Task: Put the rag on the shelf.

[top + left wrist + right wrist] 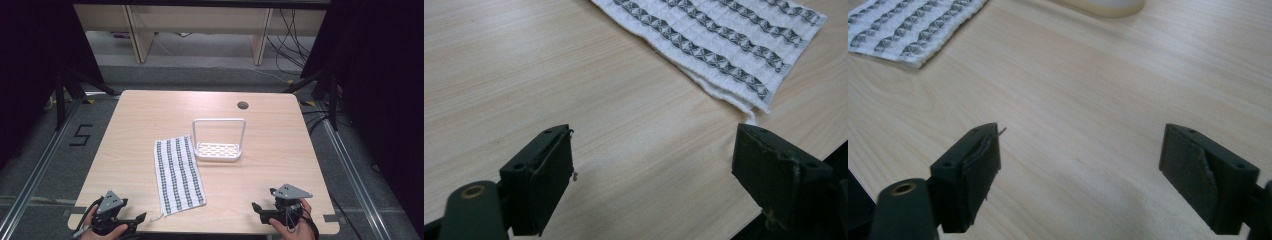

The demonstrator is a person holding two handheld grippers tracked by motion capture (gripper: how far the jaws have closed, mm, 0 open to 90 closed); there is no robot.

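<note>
Resting at table edge: left gripper, right gripper, fingers released; towel cropped in gripper views.

Each hand-held gripper: black body w/ screwed jaw blocks, grey triangular top plate, black cable.

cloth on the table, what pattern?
The cloth is white with dark grey patterned stripes running lengthwise; clearest in the left gripper view.

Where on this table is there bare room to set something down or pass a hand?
Bare wood lies left of the cloth, right of the white rack and across the far edge around the cable hole. Between the left gripper and right gripper, both open, the front is free. Cloth and rack crowd the middle.
</note>
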